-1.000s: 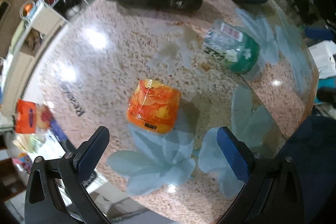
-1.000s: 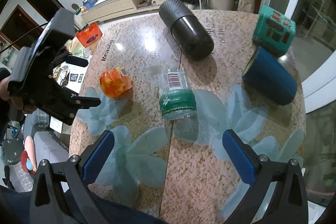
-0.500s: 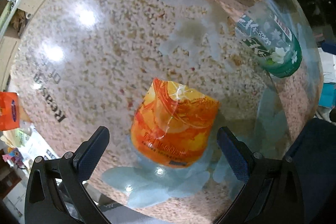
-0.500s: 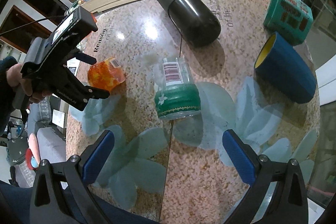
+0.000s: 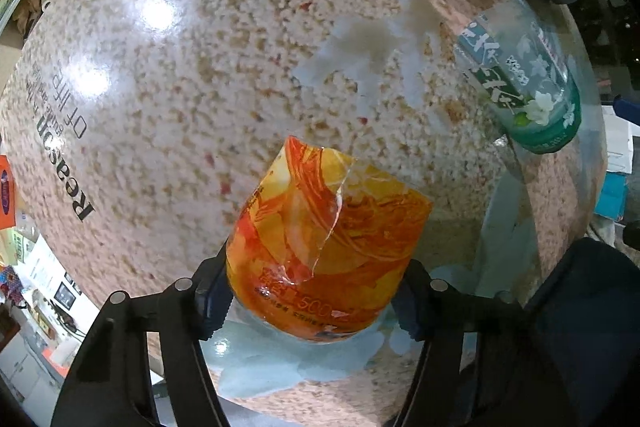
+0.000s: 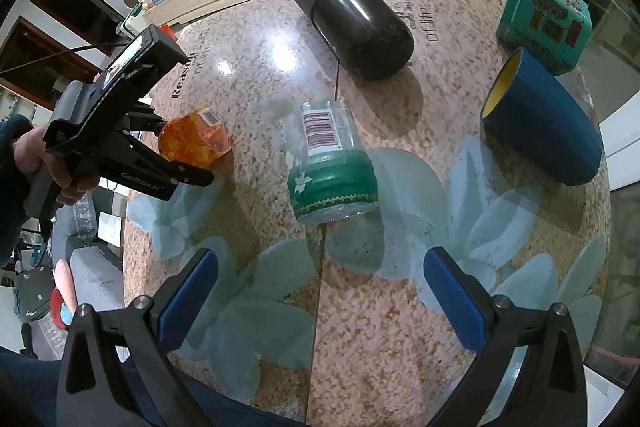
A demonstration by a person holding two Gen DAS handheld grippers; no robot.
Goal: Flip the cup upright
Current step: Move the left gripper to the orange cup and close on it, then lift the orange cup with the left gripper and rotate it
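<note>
Speckled pink stone forms the round surface (image 6: pixel 280 39), printed with pale leaf shapes. At its left edge the left tongs (image 5: pixel 316 291) have closed onto the orange cup (image 5: pixel 328 251), which lies on its side. Next comes a green-labelled bottle (image 6: pixel 332 163), then a black cylinder (image 6: pixel 352 11), all lying down. Nearer the camera, the right tongs (image 6: pixel 320 299) hang wide apart, holding nothing.

Overhead lamps glare on the glossy table (image 5: pixel 168 39); sharp focus, fisheye-bent dark edges.
</note>
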